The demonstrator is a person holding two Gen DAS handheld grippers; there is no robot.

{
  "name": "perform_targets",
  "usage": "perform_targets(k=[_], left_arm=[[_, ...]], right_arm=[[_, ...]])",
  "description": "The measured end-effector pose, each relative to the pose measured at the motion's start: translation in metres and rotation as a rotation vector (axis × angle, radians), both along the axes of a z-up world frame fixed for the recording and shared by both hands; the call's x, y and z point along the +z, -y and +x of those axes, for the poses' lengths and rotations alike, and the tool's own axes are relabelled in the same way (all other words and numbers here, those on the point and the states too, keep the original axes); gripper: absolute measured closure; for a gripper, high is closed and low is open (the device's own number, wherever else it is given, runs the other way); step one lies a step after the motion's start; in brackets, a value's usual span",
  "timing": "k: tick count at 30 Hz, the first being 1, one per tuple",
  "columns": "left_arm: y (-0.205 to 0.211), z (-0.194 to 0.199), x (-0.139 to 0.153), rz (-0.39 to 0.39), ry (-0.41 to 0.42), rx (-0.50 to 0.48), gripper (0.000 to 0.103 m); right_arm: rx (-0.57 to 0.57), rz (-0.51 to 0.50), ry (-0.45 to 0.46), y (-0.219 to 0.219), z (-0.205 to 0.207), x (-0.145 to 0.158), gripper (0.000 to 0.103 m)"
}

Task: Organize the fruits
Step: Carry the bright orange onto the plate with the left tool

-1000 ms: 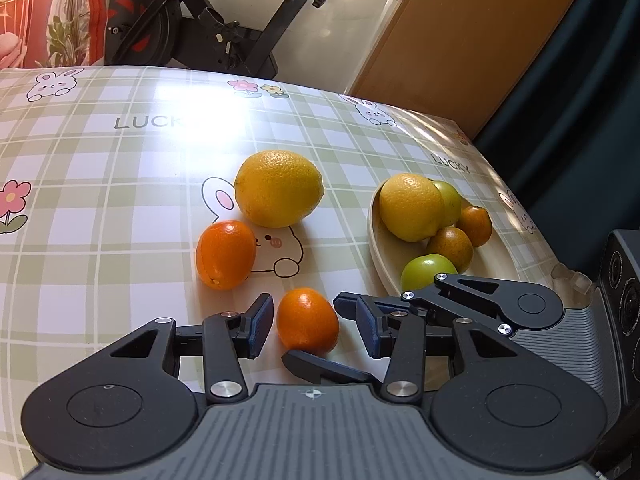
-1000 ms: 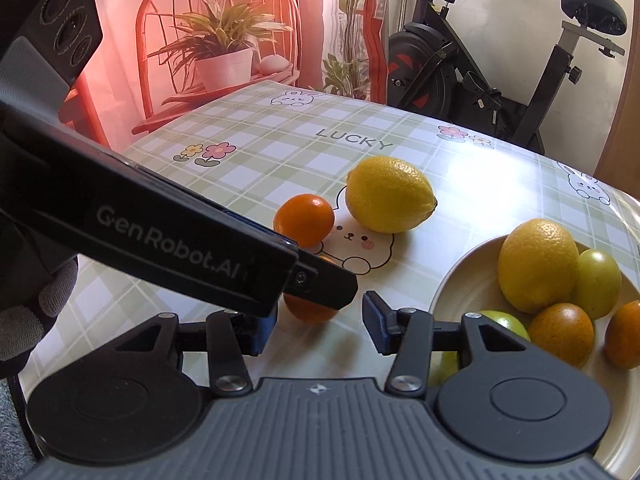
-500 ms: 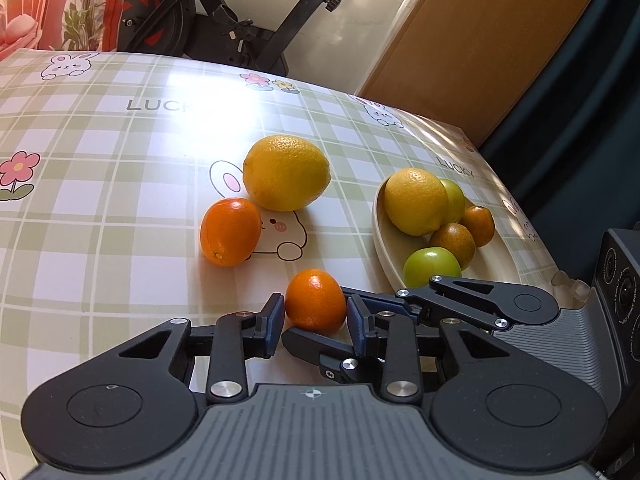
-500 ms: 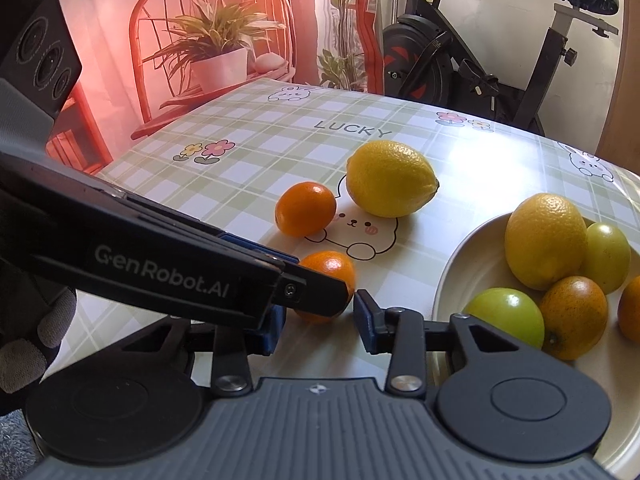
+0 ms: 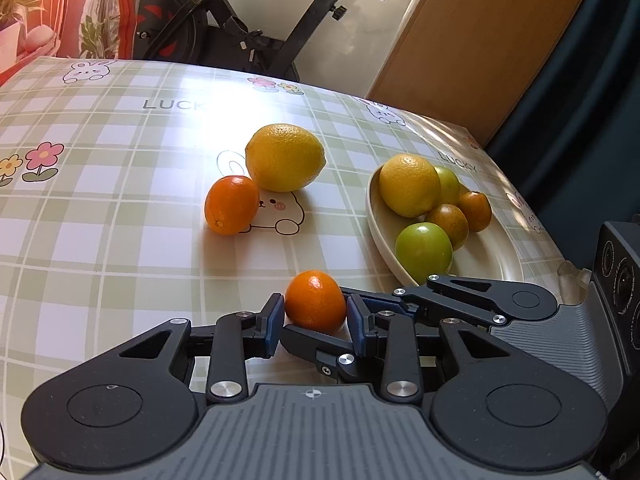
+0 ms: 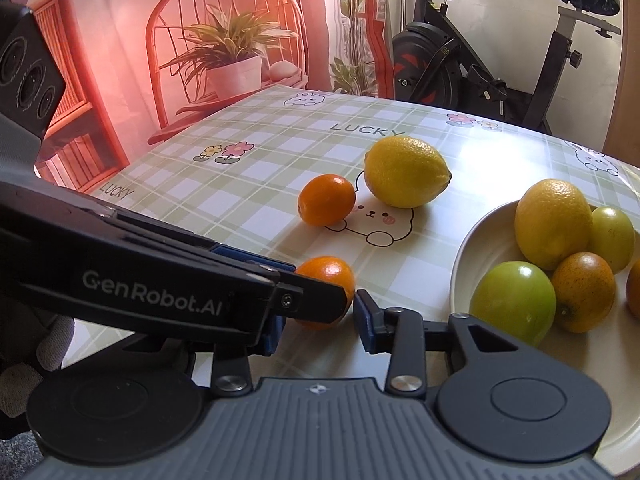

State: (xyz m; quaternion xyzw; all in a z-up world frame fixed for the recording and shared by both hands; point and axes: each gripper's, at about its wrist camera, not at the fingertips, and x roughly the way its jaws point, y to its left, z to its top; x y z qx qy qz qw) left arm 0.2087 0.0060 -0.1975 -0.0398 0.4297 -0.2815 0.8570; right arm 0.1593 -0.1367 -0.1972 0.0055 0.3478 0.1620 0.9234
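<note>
1. Left gripper: jaws narrow, both blue pads against the sides of the near orange. Orange sits on the surface, just short of the plate; not lifted, by the look of it.
2. Right gripper: jaws part open, set around the same orange from the other side. One pad is hidden behind the left finger; cannot tell whether it presses.
3. Risk: two grippers crowd one small fruit. Fingers cross close together; if both close or lift, they may knock each other and squeeze the orange out.
4. Risk: round, smooth skin, hold low on the fruit. A tilt during the lift could let it slip and roll across the glossy surface, perhaps off the near edge.
5. Risk: the plate is crowded on its near-left side. A drop there could strike the green fruit and bounce or shift the pile; bare plate on the right looks safer.
6. Count, surface: one lemon, two oranges, the far orange close beside the lemon and the near one in the jaws.
7. Count, plate: one plate lemon, two green fruits (second, paler), two brownish oranges. Five.
8. Total: eight fruits, one plate, two grippers. Three fruits not yet on the plate.
</note>
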Motion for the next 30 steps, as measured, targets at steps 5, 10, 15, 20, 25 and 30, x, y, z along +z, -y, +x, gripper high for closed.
perform_targets(k=[5, 10, 15, 20, 25, 30], left_arm=[[0.007, -0.008, 0.007, 0.030, 0.020, -0.007, 0.067], [0.018, -0.012, 0.019, 0.044, 0.048, -0.019, 0.067], [0.035, -0.016, 0.035, 0.074, 0.093, -0.051, 0.067], [0.059, -0.017, 0.045, 0.095, 0.126, -0.090, 0.067], [0.088, -0.019, 0.056, 0.118, 0.168, -0.142, 0.067], [0.121, -0.020, 0.061, 0.133, 0.193, -0.197, 0.067]], right_arm=[[-0.004, 0.030, 0.004, 0.003, -0.008, 0.001, 0.064], [-0.024, 0.062, 0.028, 0.009, -0.016, 0.006, 0.064], [-0.053, 0.088, 0.071, 0.019, -0.023, 0.016, 0.064], [-0.104, 0.106, 0.111, 0.036, -0.029, 0.026, 0.064], [-0.163, 0.134, 0.139, 0.058, -0.036, 0.033, 0.064], [-0.235, 0.121, 0.181, 0.082, -0.045, 0.042, 0.064]])
